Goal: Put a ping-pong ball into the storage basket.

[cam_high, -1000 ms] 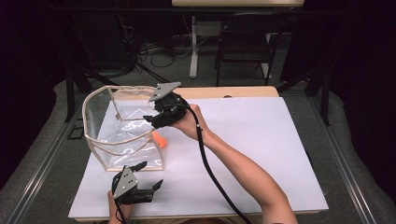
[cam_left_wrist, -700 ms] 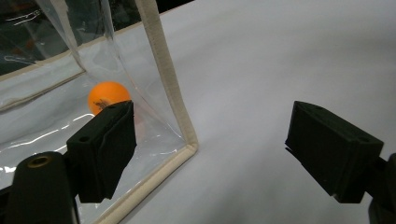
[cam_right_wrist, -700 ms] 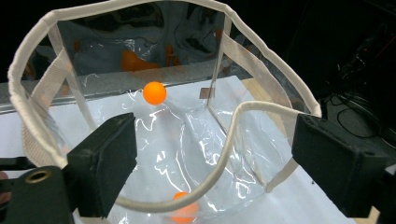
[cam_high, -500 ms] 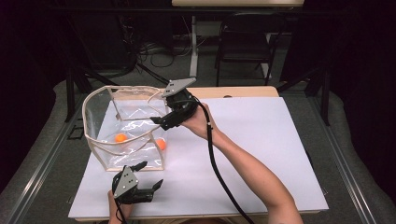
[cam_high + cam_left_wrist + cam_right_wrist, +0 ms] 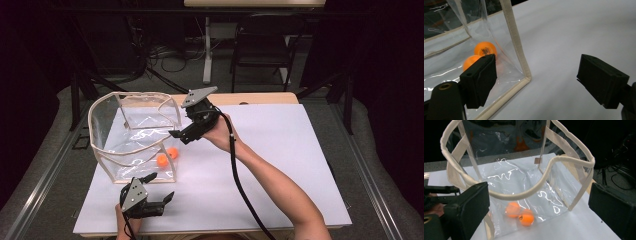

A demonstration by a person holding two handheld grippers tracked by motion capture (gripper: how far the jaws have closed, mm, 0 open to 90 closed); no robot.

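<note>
Two orange balls (image 5: 167,156) already lie inside the clear bag (image 5: 131,150). Your right gripper (image 5: 189,131) hangs beside its rim, jaws wide, empty; your left gripper (image 5: 159,191) rests near the table (image 5: 300,165) edge, likewise open and empty. No further balls visible.

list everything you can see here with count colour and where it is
bag: 1, clear plastic with cream trim, open top, standing on the left part of the table
balls: 2, orange, side by side on the bag's floor near its front right corner
table: 1, white top, wooden edge along the far side
chair: 1, dark, on the floor beyond the table
cables: several, dark, on the floor beyond the table
left gripper: 1, black with a grey plate, open, low at the table's front left, just in front of the bag
right gripper: 1, black with a grey plate, open, held up at the bag's right rim
forearm: 1, reaching from the bottom edge to the right gripper
</note>
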